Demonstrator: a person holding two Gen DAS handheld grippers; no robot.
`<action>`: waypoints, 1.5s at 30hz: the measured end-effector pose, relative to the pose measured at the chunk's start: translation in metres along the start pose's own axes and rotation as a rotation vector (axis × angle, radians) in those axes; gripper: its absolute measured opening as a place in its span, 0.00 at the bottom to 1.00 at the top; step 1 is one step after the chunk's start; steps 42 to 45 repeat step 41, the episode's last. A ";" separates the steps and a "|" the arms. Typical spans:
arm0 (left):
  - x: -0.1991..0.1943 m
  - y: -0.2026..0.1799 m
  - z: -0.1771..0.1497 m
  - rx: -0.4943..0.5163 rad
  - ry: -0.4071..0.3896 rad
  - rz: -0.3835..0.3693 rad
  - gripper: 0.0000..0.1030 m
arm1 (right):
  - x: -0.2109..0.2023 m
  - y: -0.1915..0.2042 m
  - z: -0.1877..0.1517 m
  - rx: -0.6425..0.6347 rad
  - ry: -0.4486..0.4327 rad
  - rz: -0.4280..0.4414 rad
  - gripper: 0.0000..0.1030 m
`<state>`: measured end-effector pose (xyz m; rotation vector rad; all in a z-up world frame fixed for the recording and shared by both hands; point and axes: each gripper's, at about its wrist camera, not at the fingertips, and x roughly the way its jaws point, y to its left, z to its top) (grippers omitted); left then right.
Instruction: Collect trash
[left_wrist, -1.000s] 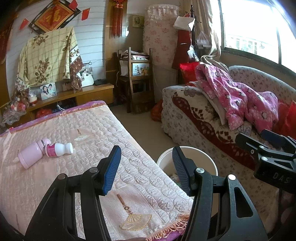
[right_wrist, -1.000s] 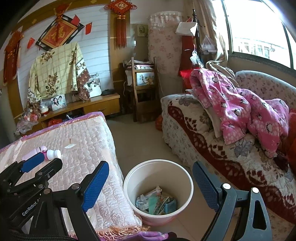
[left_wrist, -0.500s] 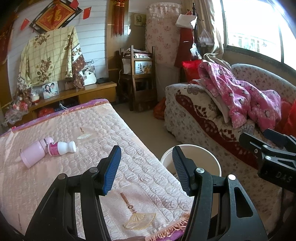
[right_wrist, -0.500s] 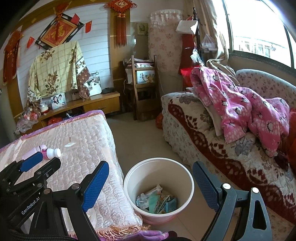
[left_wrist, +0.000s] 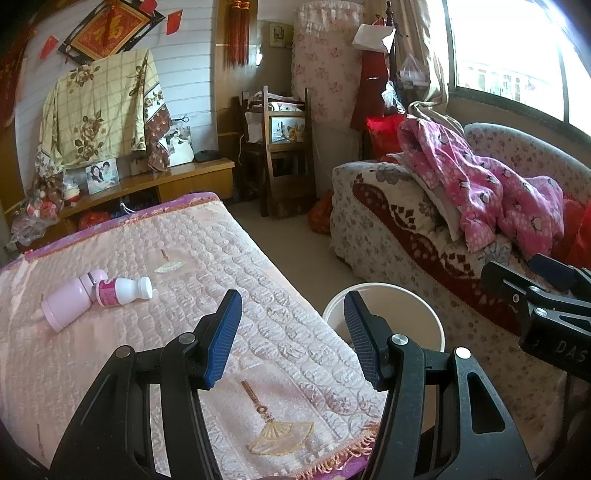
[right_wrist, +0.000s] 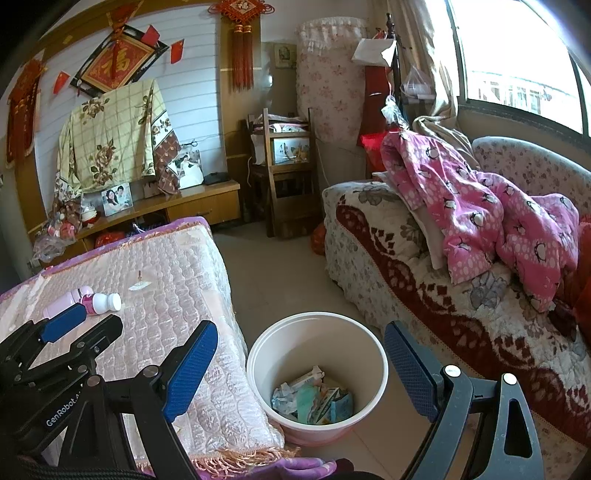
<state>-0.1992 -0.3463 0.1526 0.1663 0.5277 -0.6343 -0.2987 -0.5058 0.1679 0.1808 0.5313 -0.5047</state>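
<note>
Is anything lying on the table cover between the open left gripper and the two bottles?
No. In the left wrist view only bare quilted pink table cover separates the left gripper from the small white pink-labelled bottle and the pale pink bottle touching it.

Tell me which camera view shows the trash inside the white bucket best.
The right wrist view: it looks down into the white bucket, showing the crumpled wrappers and paper at the bottom. The left wrist view shows only part of the bucket's rim behind the left claw, contents hidden.
</note>
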 end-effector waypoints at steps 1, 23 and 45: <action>0.001 0.001 0.000 0.000 0.002 0.000 0.55 | 0.000 0.000 0.000 0.001 0.000 0.001 0.87; 0.001 -0.005 0.001 0.011 0.009 -0.010 0.55 | 0.004 -0.003 -0.007 0.002 0.010 -0.001 0.88; 0.002 -0.007 0.001 0.018 -0.004 -0.025 0.55 | 0.008 -0.004 -0.010 -0.010 0.024 0.004 0.88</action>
